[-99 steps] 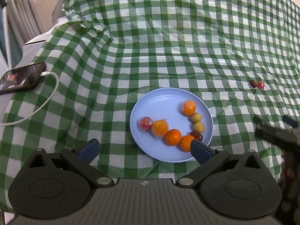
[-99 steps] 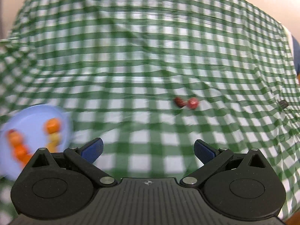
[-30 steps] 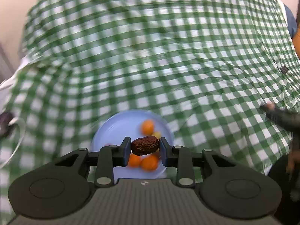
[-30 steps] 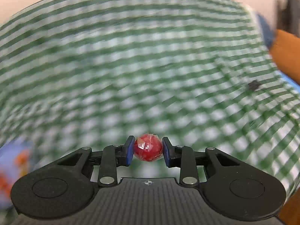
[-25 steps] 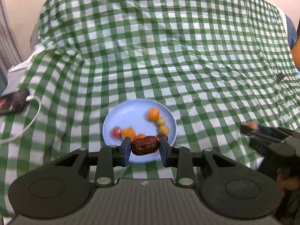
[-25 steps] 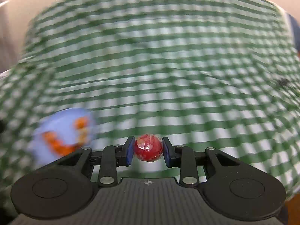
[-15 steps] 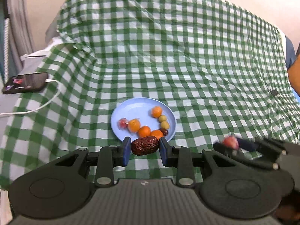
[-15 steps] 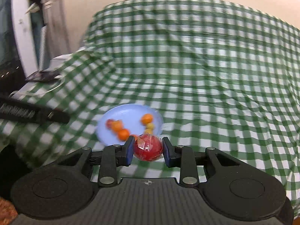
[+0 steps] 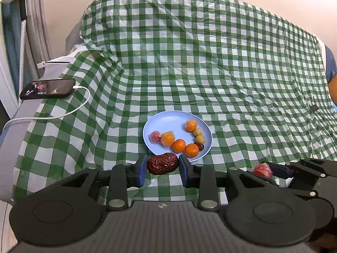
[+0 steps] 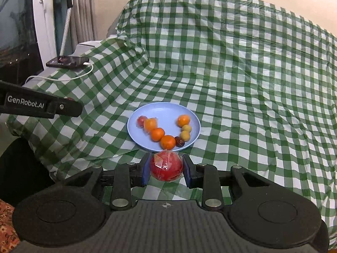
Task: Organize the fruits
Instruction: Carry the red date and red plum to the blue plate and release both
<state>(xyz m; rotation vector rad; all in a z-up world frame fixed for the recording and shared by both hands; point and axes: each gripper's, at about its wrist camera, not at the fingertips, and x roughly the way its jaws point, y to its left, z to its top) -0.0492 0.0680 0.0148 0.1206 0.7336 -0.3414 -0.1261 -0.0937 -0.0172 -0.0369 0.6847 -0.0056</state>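
Near the plate (image 9: 160, 118), left tool (image 9: 162, 170) around date (image 9: 162, 165), right tool (image 10: 166, 170) around wrapped red fruit (image 10: 166, 166).

The plate (image 9: 166, 118) sits on the tablecloth (image 9: 231, 67), with the phone (image 9: 49, 86) far to its left.

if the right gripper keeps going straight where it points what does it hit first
Probably the near rim of the blue plate. The right gripper, shut on a wrapped red fruit, points at it, with oranges just behind. Depth is unclear.
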